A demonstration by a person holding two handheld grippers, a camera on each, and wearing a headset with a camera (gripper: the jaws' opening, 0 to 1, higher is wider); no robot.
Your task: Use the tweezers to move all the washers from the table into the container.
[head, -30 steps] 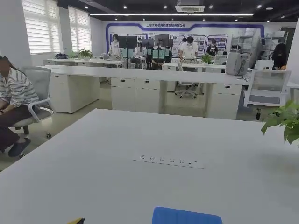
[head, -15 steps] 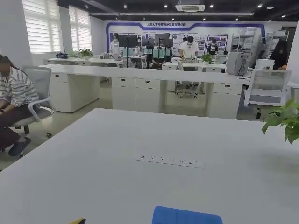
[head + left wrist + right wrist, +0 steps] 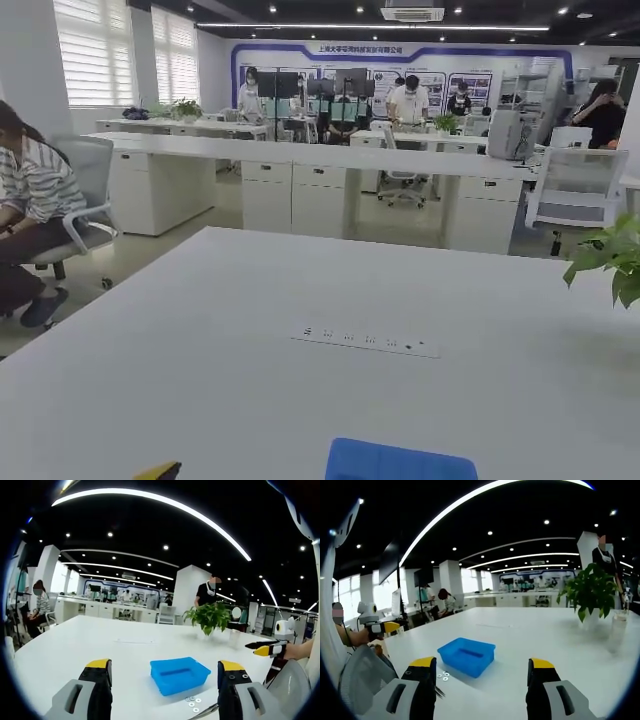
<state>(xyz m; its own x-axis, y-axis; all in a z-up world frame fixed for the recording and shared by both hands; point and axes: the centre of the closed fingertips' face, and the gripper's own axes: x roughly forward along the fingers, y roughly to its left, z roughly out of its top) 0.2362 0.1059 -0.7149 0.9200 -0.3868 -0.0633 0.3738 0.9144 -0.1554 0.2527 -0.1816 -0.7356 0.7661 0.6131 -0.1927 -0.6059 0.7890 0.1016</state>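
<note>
Left gripper view has the left tongs (image 3: 165, 665) spread wide with nothing between them, poised over the white worktop (image 3: 75, 645). The blue container (image 3: 179, 674) sits on the worktop just ahead, between the two jaws. The washers (image 3: 192, 702) lie in a small cluster at its near side, toward the right jaw. Beside them a thin metal tip, seemingly the tweezers (image 3: 206, 711), pokes out by that jaw. Far to the right, the right tongs (image 3: 267, 649) show, held in a hand. Right gripper view shows the right tongs (image 3: 481, 663) equally wide and empty, with the container (image 3: 466, 655) ahead and toward the left jaw. The washers (image 3: 443, 676) lie loose on the worktop just near-left of it, close by that jaw. Head view catches part of the container (image 3: 400, 465) at the bottom edge of the picture.
</note>
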